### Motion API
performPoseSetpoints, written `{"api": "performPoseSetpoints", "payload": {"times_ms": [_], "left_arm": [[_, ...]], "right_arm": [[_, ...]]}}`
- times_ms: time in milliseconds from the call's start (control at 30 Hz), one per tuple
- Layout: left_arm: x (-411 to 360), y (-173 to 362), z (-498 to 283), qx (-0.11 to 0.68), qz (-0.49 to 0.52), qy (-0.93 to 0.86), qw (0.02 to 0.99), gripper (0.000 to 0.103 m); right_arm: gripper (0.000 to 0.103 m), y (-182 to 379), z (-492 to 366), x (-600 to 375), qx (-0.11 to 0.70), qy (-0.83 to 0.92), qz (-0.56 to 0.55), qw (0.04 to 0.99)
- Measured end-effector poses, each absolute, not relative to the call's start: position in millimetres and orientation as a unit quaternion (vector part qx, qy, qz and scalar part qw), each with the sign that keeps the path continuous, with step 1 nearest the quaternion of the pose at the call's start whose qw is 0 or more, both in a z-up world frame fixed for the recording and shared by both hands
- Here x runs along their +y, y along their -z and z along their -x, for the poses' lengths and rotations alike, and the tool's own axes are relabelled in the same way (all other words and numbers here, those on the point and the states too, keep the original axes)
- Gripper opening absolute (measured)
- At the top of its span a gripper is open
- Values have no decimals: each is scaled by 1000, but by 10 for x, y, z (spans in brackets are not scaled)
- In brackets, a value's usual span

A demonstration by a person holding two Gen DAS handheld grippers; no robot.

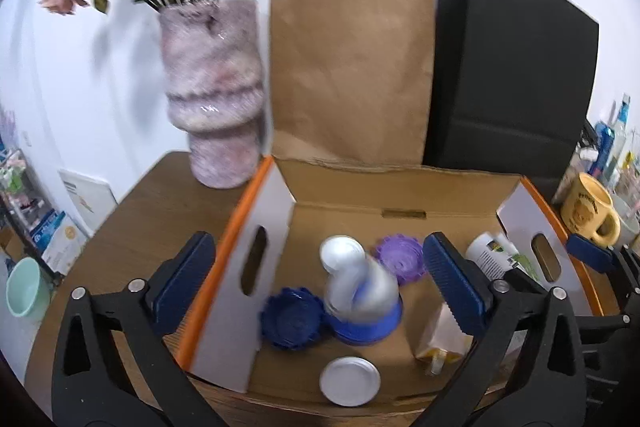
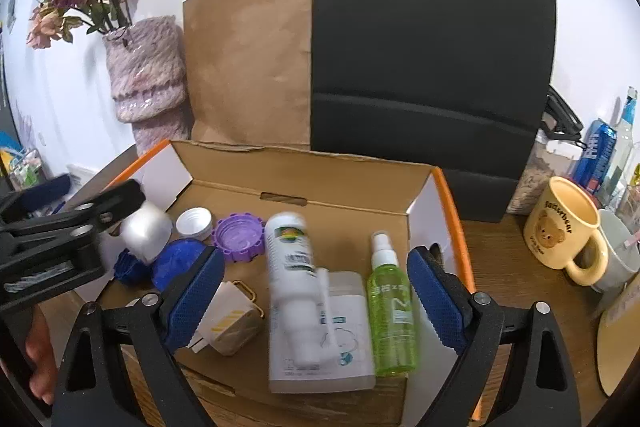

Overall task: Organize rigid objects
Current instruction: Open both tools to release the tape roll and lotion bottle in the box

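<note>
- Both my tools, left tool (image 1: 320, 279) and right tool (image 2: 316, 291), are wide open, holding nothing.
- Bottles sit loose in the box (image 2: 304, 163), so it corrals them.

Green spray bottle (image 2: 390, 311); purple lid (image 2: 239, 235); yellow mug (image 2: 568, 229); black bag (image 2: 432, 39).

Each gripper, the left gripper (image 1: 320, 283) and the right gripper (image 2: 316, 291), has black triangular arms with cut-out windows. Silver round screws sit at the pivots. The fingers (image 1: 182, 277) carry ribbed dark blue pads.
</note>
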State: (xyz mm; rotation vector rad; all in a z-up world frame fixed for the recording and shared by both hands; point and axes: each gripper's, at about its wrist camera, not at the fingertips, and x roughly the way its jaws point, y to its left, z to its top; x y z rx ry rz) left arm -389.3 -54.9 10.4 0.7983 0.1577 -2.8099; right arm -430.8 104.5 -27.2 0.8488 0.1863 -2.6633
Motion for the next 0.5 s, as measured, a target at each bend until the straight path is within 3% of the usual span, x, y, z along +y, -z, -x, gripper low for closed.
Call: {"api": "performPoseSetpoints", "payload": {"times_ms": [500], "left_arm": [[-730, -153, 3774, 64, -269, 953, 120, 103]], "right_arm": [[96, 227, 4238, 1080, 61, 939, -291, 174]]}}
